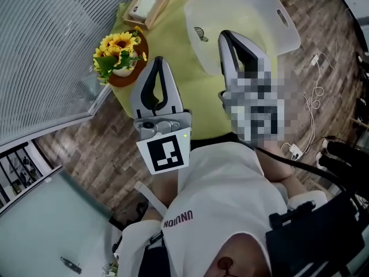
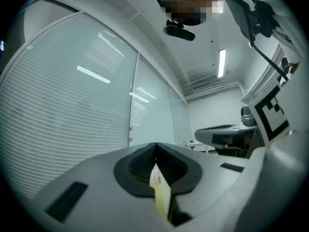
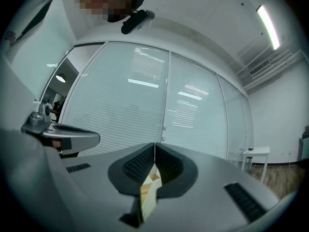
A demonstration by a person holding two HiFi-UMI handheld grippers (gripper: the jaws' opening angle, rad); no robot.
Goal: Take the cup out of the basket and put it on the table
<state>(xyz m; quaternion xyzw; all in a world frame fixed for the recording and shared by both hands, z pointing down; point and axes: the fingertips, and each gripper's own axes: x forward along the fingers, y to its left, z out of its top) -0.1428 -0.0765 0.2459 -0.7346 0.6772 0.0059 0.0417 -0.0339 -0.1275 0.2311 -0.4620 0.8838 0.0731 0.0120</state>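
Head view: cup (image 1: 200, 34), probably that small pale shape, sits in basket (image 1: 277, 16) on far table (image 1: 190, 91); not lifted yet. My left gripper (image 1: 158, 61) and right gripper (image 1: 225, 34) are raised near chest, waiting.
Left gripper view: fingers pressed together, empty, tilted up at blinds (image 2: 72, 105).
Right gripper view: same, nothing pinched.

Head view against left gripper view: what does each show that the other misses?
Only the head view: the basket on the yellow table, the cup inside it, and the sunflowers.
Only the left gripper view: the ceiling light, and a close look at the left gripper, its fingers pressed together with nothing between them.
Both: the blinds wall, the left gripper and the right gripper.
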